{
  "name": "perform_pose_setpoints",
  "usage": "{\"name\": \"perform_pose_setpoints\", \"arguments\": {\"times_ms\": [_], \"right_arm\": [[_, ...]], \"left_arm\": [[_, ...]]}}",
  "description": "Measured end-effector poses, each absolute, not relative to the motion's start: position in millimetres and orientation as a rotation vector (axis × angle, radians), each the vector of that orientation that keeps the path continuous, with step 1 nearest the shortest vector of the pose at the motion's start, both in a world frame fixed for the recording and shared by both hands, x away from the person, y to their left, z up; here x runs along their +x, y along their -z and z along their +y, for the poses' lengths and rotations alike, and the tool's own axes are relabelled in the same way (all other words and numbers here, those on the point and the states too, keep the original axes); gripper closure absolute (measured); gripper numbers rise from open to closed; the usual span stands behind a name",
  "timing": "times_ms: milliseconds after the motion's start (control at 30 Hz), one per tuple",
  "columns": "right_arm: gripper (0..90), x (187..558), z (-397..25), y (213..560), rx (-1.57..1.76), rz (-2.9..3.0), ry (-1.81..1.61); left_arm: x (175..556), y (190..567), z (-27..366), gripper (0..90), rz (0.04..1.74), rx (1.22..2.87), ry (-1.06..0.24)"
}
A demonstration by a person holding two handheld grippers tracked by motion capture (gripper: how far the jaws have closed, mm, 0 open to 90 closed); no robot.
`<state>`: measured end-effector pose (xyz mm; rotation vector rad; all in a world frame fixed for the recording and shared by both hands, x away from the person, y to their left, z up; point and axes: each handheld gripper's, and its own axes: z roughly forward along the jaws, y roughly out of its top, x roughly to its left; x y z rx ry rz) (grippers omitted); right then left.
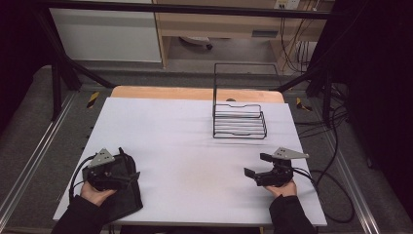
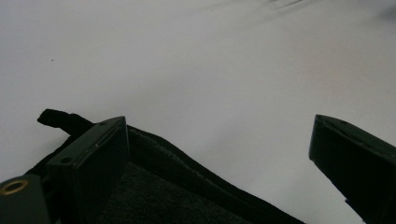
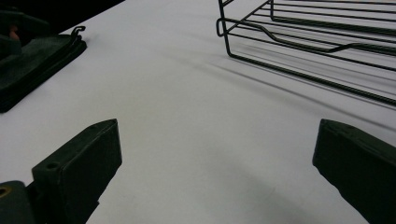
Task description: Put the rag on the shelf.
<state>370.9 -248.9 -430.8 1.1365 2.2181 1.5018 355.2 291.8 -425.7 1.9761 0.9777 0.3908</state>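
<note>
At the white rectangular table (image 1: 195, 146), I hold a two-jaw tool in each hand, both unclenched and gripping nothing. The black wire rack with a tall back frame (image 1: 239, 122) stands near the table's far right corner, its low open front facing me. The flat, dark grey fabric pouch (image 1: 124, 192) lies at the near left corner, its long axis running roughly from the near edge towards the far edge. A short black strap tab (image 2: 63, 120) pokes out of its far end, pointing away from me. My left gripper (image 1: 129, 176) sits low over the pouch; in the left gripper view one jaw stands over the cloth while the other stands wide over bare table. My right gripper (image 1: 255, 165) waits near the near right corner, well apart from the pouch, jaws spread and aimed across the table.

As I judge it, the step in hand is picking up the pouch. To do that well, I should bring both left jaws across the stitched edge (image 2: 187, 163), one above and one below, then close firmly before lifting, since limp cloth will sag and slip from a shallow bite.
</note>
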Motion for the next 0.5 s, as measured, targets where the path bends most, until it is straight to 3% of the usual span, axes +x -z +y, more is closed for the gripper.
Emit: {"name": "perform_pose_setpoints", "arguments": {"times_ms": [500], "right_arm": [[1.9,371.5,-248.1,431.5,1.147,2.224,-1.461]], "left_arm": [[370.8,404.0,295.9,7.8,1.093,1.981,-0.474]]}}
